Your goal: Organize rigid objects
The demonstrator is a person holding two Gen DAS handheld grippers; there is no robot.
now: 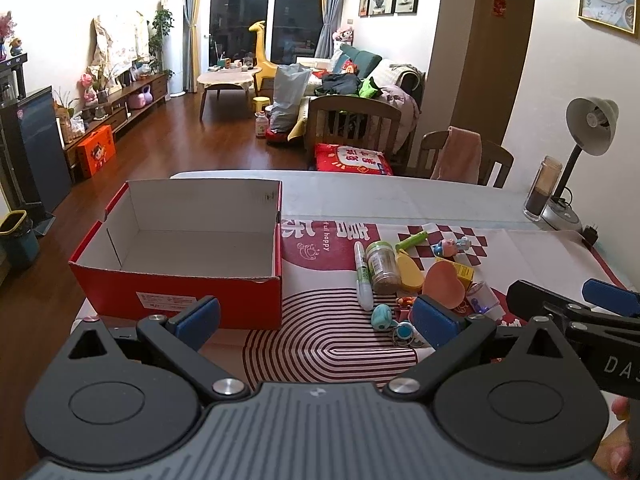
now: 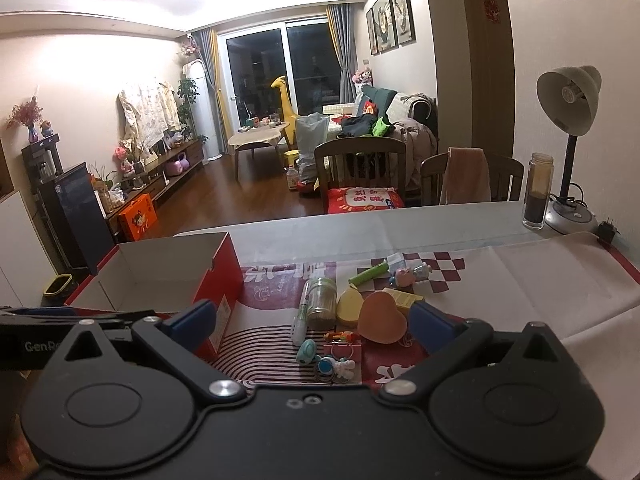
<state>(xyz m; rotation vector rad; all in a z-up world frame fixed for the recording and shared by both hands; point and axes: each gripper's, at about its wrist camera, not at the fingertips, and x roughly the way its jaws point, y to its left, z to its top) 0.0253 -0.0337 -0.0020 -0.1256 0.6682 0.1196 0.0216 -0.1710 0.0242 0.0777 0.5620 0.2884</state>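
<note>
An open red cardboard box with a white, empty inside stands on the table's left; it also shows in the right wrist view. Right of it lies a cluster of small items: a white marker, a jar, a yellow case, an orange heart-shaped case, a green tube and small toys. My left gripper is open and empty, in front of the box and the cluster. My right gripper is open and empty, just short of the cluster.
A patterned red and white mat covers the table's near part. A desk lamp and a tall glass bottle stand at the far right. Two wooden chairs stand behind the table's far edge.
</note>
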